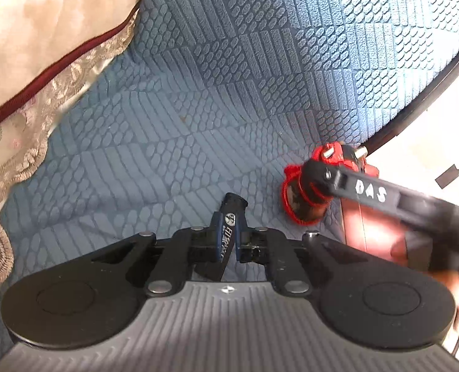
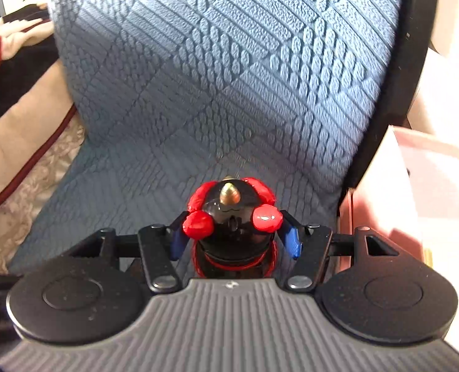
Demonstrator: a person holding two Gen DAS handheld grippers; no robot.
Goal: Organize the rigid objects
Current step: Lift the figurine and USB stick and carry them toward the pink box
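Item: small rigid toy figure [image 2: 234, 217] — glossy black rounded body, brass-coloured cone tip on top, four puffy red lobes around the upper half, thin red cord looped about its base. Location: between the blue-padded fingers [image 2: 291, 241] of the right gripper [image 2: 234, 243], which close on its sides, held over a blue quilted cushion cover [image 2: 217, 86] with a raised brick-and-pebble pattern. In the left wrist view the same toy figure [image 1: 310, 186] shows at the right edge of the blue quilted cushion cover [image 1: 198, 93], partly hidden by the right gripper [image 1: 328, 179], whose black finger bears white letters "DAS". Second item: slim black stick-shaped object [image 1: 229, 232] with white lettering, exact kind cannot be told — clamped between the pads of the left gripper [image 1: 228, 245], its tip pointing forward over the cushion. Surroundings: cream pillow [image 1: 43, 37] with dark red piping and lace trim at the left; pink box [image 2: 415, 204] at the right.
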